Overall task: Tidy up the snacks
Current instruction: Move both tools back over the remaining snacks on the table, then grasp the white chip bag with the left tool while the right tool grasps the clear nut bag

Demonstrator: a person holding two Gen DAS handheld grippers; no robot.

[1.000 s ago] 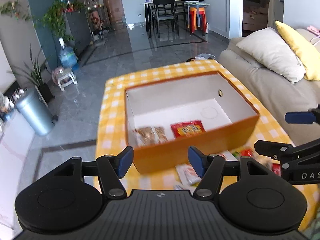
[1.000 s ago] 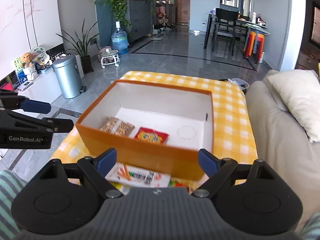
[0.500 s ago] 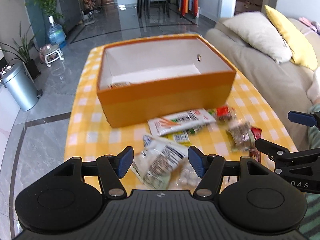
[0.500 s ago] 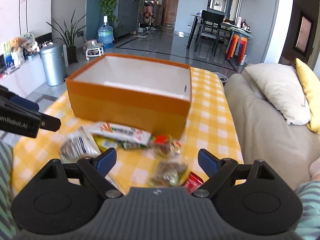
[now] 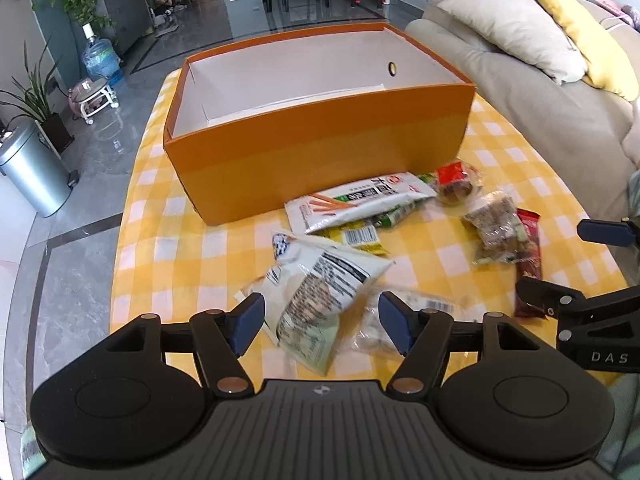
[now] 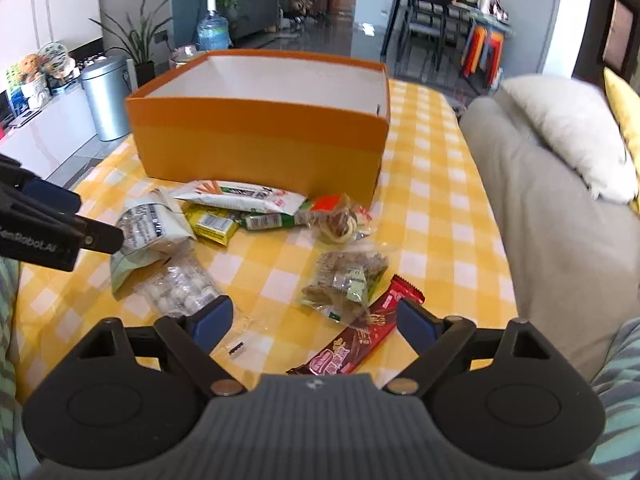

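Observation:
An open orange box stands on the yellow checked table. Several snack packets lie in front of it. My left gripper is open and empty over a white-green bag. A clear bag of white candies lies beside that bag. My right gripper is open and empty above a red-brown chocolate bar and a clear nut-bar packet. A long white stick-snack packet lies against the box.
A beige sofa with white and yellow cushions runs along the table's right side. A steel bin stands on the floor to the left. A yellow packet and a round wrapped pastry lie mid-pile.
Both grippers have pulled back from over the box and dropped low over the packets at the table's near side. The box's inside has gone out of sight. Both jaws stayed open.

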